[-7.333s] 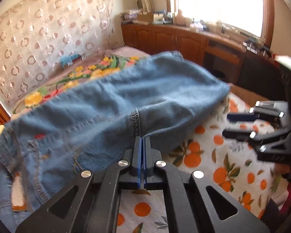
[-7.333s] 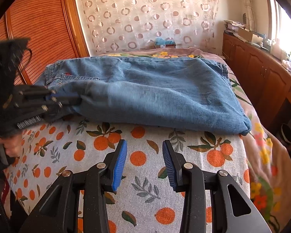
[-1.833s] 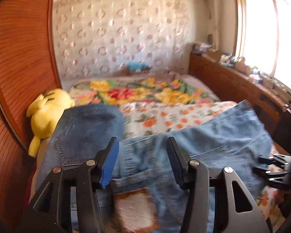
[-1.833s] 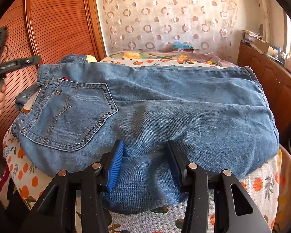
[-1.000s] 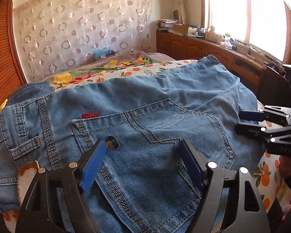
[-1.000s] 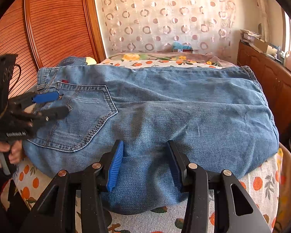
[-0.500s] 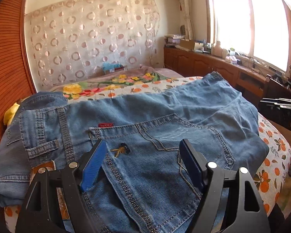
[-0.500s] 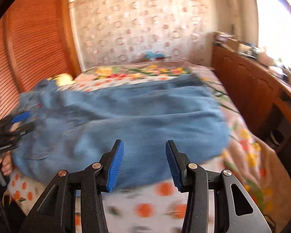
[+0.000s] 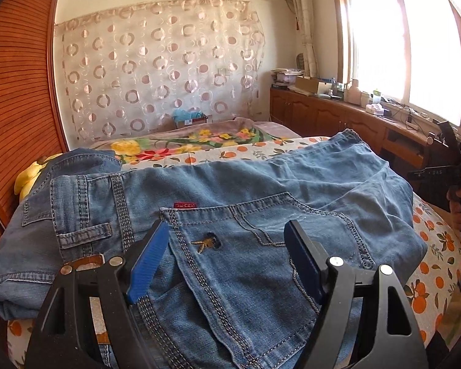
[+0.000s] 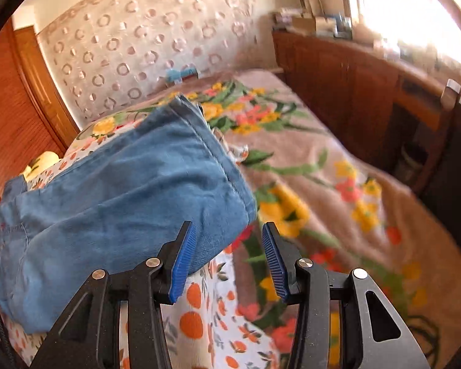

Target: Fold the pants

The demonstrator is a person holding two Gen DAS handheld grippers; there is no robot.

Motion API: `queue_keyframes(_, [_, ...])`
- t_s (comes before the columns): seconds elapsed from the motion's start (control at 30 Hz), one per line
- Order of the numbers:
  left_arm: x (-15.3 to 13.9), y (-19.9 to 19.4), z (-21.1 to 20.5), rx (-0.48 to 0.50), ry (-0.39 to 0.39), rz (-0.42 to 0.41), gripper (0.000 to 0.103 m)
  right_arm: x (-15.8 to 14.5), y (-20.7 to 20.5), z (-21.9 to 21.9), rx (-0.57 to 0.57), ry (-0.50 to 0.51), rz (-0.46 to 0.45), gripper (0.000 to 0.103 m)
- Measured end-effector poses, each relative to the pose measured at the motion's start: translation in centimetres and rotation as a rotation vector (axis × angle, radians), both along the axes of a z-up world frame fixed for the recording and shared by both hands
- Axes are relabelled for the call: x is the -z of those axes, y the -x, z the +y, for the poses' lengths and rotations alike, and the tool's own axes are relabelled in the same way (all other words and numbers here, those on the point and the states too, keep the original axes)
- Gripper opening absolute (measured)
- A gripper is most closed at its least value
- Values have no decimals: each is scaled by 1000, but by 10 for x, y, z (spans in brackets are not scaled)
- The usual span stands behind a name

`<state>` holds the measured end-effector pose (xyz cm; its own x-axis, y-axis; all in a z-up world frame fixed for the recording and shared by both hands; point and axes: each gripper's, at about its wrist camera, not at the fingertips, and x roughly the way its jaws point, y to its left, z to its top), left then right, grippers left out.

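The blue jeans (image 9: 261, 190) lie folded in a stack on the bed, back pocket and waistband up, with a red tag near the pocket. My left gripper (image 9: 226, 261) is open and empty, just above the back pocket. In the right wrist view the jeans (image 10: 123, 190) lie left of center, their hem end toward the flowered blanket. My right gripper (image 10: 227, 255) is open and empty, off the jeans' right end. It also shows in the left wrist view (image 9: 445, 169), held at the bed's right side.
The bed has an orange-print sheet (image 9: 430, 264) and a flowered blanket (image 10: 338, 184). A yellow plush toy (image 9: 30, 175) lies by the wooden wardrobe (image 9: 12, 107) on the left. Wooden cabinets (image 9: 338, 117) with clutter run under the window on the right.
My right gripper has pulled back and swung right, off the jeans toward the flowered blanket. My left gripper stays open over the back pocket, raised slightly.
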<state>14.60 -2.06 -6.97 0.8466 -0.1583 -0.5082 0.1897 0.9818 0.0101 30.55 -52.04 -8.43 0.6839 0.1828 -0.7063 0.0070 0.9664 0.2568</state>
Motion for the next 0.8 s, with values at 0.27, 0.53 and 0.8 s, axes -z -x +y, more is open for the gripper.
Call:
queue_keyframes(0.27, [0, 0, -1, -6, -4, -2, 78, 2, -20, -6, 1, -91, 64, 47])
queue_keyframes(0.53, [0, 0, -1, -4, -4, 0, 78, 12, -24, -31, -29, -312, 110, 22])
queue_keyframes(0.8, [0, -1, 0, -4, -4, -2, 78, -6, -11, -15, -13, -174, 21, 1])
